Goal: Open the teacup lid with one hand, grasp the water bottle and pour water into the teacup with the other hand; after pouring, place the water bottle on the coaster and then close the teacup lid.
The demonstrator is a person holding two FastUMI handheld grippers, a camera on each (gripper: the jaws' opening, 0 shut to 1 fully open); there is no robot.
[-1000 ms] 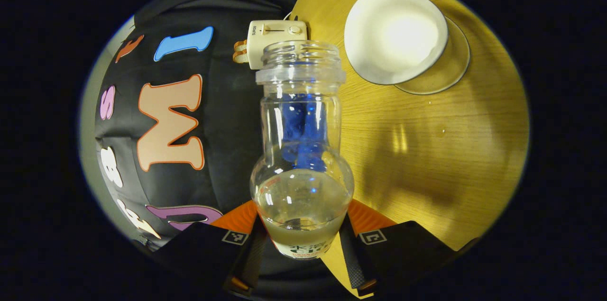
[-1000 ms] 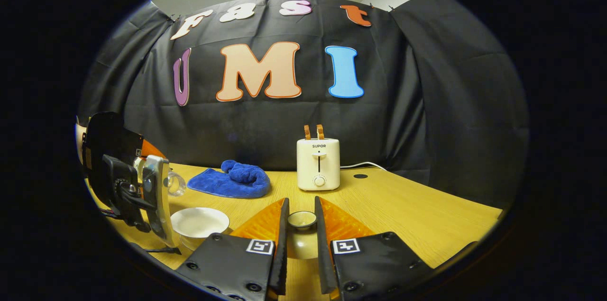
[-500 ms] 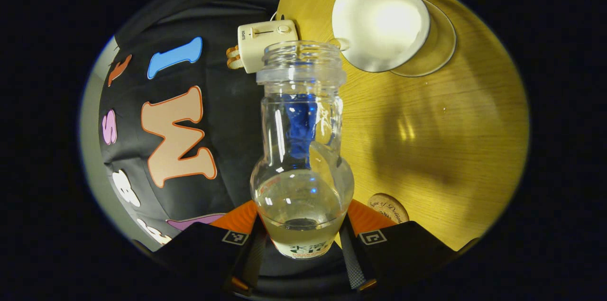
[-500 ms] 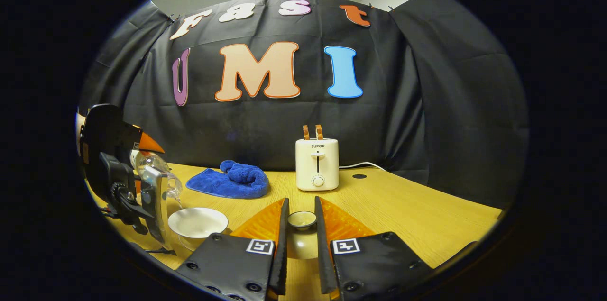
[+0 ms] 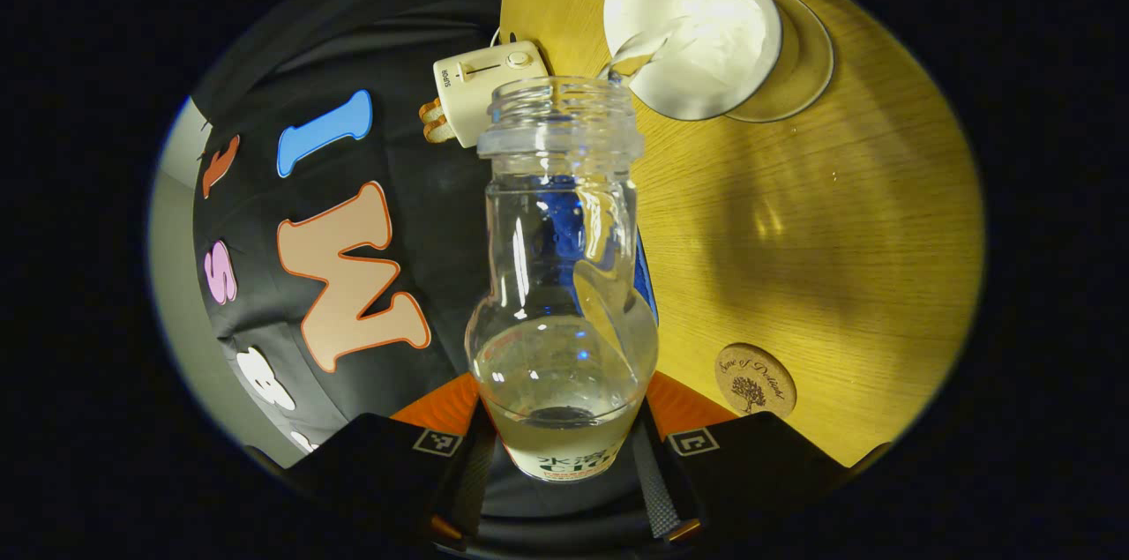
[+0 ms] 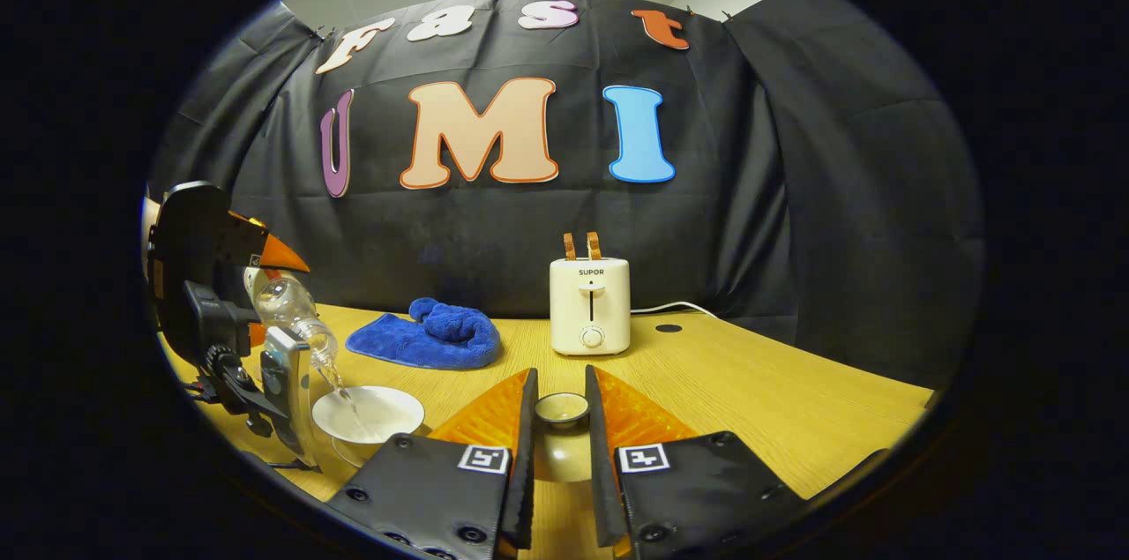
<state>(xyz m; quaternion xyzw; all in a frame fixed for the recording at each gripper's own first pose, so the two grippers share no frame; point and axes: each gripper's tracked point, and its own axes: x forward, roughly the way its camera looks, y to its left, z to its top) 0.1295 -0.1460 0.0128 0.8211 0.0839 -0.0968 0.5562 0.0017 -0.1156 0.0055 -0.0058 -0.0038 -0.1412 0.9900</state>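
My left gripper (image 5: 563, 441) is shut on a clear water bottle (image 5: 561, 278), capless and tipped toward the table. A thin stream of water runs from its mouth into the open white teacup (image 5: 706, 31), which stands on a glass saucer (image 5: 810, 57). In the right gripper view the tilted bottle (image 6: 295, 313) pours into the cup (image 6: 370, 413) at the far left. My right gripper (image 6: 561, 388) is shut on the knob of the teacup lid (image 6: 562, 408), held off the table to the cup's right. A round cork coaster (image 5: 755, 380) lies on the wood near the left gripper.
A cream toaster (image 6: 591, 304) stands at the back of the wooden table (image 6: 750, 392) by the black cloth wall. A crumpled blue cloth (image 6: 428, 335) lies to its left, behind the cup. A cable hole (image 6: 669, 328) sits right of the toaster.
The left gripper has tipped the bottle further and water now streams into the cup. The coaster has come into the left gripper view. The right gripper and lid have stayed still.
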